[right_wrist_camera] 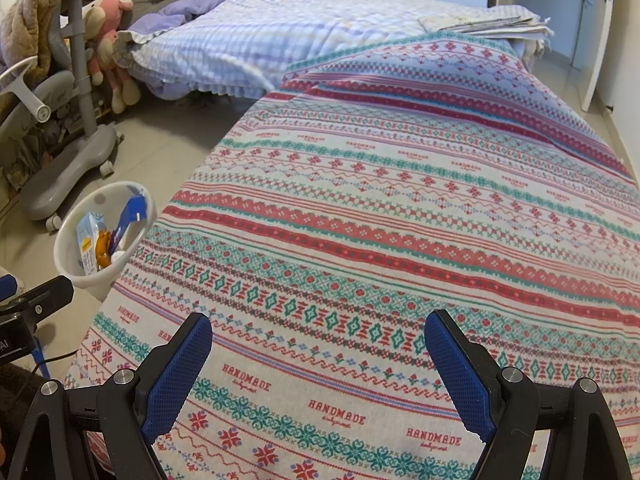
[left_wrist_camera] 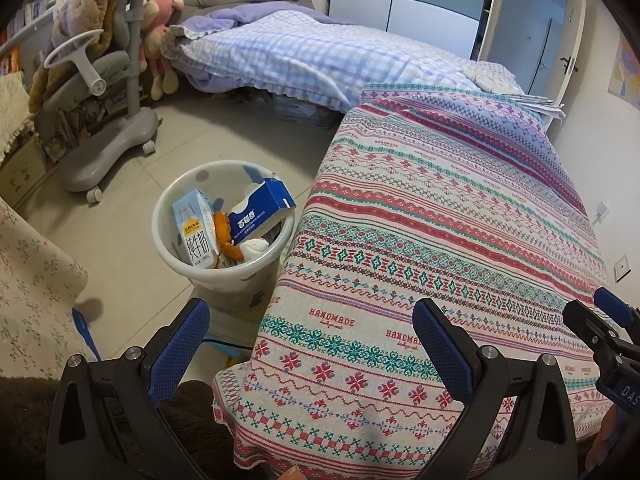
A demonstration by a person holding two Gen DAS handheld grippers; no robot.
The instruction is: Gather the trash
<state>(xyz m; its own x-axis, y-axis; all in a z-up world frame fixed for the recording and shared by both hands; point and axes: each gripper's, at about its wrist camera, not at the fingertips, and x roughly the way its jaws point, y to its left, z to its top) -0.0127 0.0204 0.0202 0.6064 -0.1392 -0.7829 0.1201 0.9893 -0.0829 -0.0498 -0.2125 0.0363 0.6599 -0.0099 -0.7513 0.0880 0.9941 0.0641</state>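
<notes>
A white trash bin point(left_wrist_camera: 176, 256) stands on the floor beside the cloth-covered table point(left_wrist_camera: 440, 240). It holds a milk carton point(left_wrist_camera: 196, 232), a blue box point(left_wrist_camera: 260, 208), an orange wrapper point(left_wrist_camera: 226, 240) and a white crumpled tissue point(left_wrist_camera: 256, 247). My left gripper point(left_wrist_camera: 312, 320) is open and empty above the table's near left edge, right of the bin. My right gripper point(right_wrist_camera: 320, 336) is open and empty over the patterned cloth point(right_wrist_camera: 400, 220). The bin also shows in the right wrist view point(right_wrist_camera: 80, 276), far left. The right gripper's tip shows in the left wrist view point(left_wrist_camera: 600, 320).
A grey wheeled chair point(left_wrist_camera: 104, 120) draped with a blanket stands at the left. A bed with a checked quilt point(left_wrist_camera: 320, 60) lies behind. Plush toys point(left_wrist_camera: 160, 40) lean by the bed. A floral cloth point(left_wrist_camera: 32, 280) hangs at the near left. A door point(left_wrist_camera: 532, 40) is at the back right.
</notes>
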